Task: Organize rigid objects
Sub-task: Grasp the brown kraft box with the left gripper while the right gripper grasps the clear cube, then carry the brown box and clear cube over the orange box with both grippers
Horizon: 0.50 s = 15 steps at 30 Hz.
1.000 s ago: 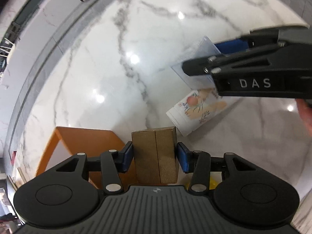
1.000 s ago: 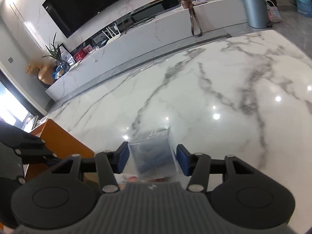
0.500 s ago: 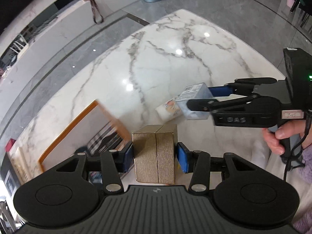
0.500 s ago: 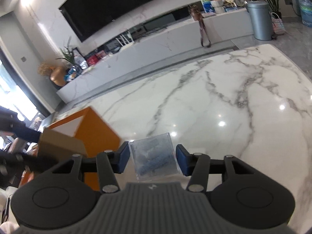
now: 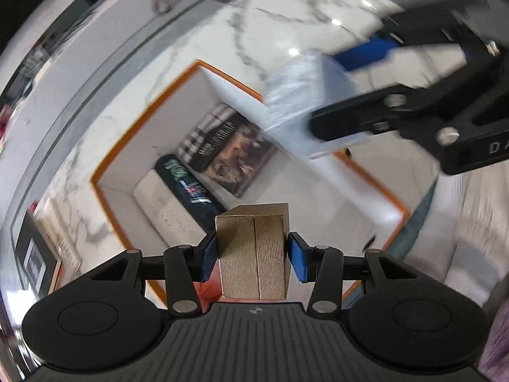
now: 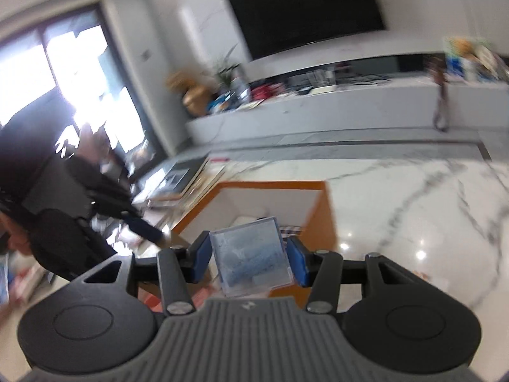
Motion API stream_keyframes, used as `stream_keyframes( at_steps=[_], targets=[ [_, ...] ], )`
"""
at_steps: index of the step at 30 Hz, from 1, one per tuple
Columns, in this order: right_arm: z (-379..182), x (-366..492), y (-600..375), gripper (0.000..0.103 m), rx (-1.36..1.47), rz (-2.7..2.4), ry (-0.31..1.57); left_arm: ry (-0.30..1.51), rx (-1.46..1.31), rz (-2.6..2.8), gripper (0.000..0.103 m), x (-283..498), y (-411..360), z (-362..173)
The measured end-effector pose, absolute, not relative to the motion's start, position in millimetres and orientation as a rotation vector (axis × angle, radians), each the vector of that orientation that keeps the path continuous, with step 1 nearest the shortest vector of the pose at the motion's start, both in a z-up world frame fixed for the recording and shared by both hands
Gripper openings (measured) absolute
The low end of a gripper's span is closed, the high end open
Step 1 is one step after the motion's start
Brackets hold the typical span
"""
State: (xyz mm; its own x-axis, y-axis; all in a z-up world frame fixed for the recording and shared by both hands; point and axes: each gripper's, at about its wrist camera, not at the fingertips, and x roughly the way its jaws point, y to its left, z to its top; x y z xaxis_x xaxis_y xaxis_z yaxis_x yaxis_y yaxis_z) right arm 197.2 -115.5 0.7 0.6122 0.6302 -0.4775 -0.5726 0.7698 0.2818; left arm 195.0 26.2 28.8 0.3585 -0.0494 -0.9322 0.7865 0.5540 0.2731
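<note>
Left wrist view: the left gripper [image 5: 253,254] holds one gold, ribbed cardboard box [image 5: 254,251] between its blue pads, the box's long axis running away from the camera, its seamed face up. It hangs above the open orange-rimmed white storage box [image 5: 133,133] on the white marble table [image 5: 261,16]. Inside the storage box lie three flat things: one dark picture-covered book [image 5: 232,149] by the far wall, one slim black and green packet [image 5: 187,184] just beside it, and one white carton [image 5: 165,210] nearest the left wall. The right gripper [image 5: 337,95] reaches in over the storage box's far right rim, clamped on one clear plastic case [image 5: 299,102], blurred.

Right wrist view: the right gripper [image 6: 249,258] grips that one clear case [image 6: 251,258] flat side to the camera, slightly tilted, above the storage box's [image 6: 327,213] near edge. The left gripper [image 6: 143,226] shows left of the storage box, blurred.
</note>
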Motion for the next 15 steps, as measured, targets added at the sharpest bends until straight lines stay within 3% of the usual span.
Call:
stream_keyframes(
  at_steps=[15],
  targets=[
    [-41.1,235.3,-41.0,0.051,-0.393,0.81,0.73,1.188,0.985,-0.935,0.053,221.7,33.9,-53.2]
  ],
)
